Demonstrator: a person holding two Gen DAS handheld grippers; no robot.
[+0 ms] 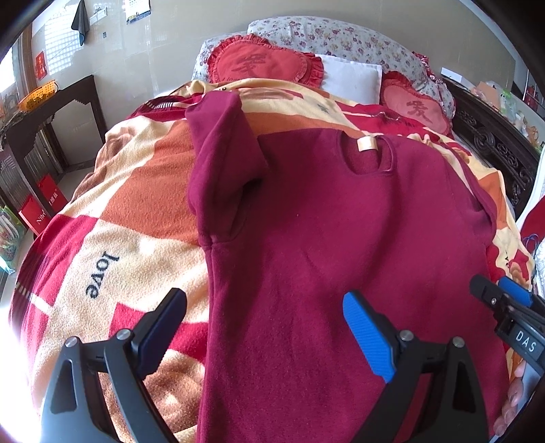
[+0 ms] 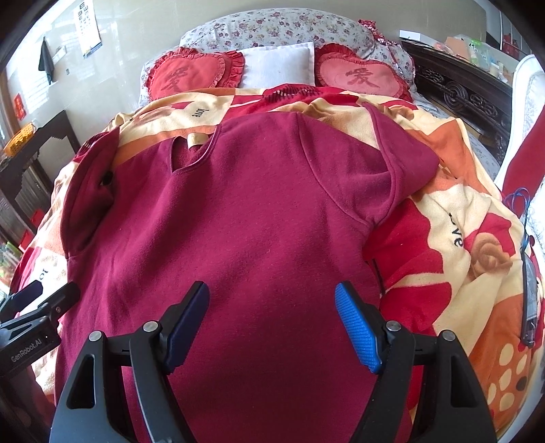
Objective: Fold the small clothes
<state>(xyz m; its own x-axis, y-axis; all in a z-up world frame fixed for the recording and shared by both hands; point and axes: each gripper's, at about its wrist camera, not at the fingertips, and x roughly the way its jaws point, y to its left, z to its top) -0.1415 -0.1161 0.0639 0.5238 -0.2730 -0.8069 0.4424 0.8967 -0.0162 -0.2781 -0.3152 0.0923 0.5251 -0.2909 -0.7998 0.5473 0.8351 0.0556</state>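
A dark red top (image 2: 245, 218) lies spread flat on the bed, its hem at the near edge and its neckline (image 2: 190, 155) toward the far end, with a pale label (image 2: 197, 139) showing inside the collar. Its left sleeve (image 1: 218, 160) is turned up toward the pillows and bunched at the shoulder; its right sleeve (image 2: 395, 156) lies folded over at the right, its edge resting on the blanket.

The left tongs (image 1: 265, 330) hang over the near left part of the top, both fingers wide apart and holding nothing; one finger is over the blanket beside the garment's left edge, the other over the cloth. The right tongs (image 2: 272, 323) hang over the near middle of the top, likewise spread wide and empty. Whether either touches the fabric cannot be told.

Under the top is a fleece blanket (image 1: 136, 191) in orange, cream and red blocks, printed with the word "love" (image 1: 100, 276) and with roses at the right. At the far end of the bed sit two red heart-shaped cushions (image 2: 194, 73) with a white pillow (image 2: 279, 63) between them, and a flowered pillow (image 2: 272, 29) behind. A dark carved bed frame (image 2: 466, 98) runs along the far right, and a dark side table (image 1: 58, 109) carrying a yellow basket (image 1: 37, 93) stands at the left against the wall.
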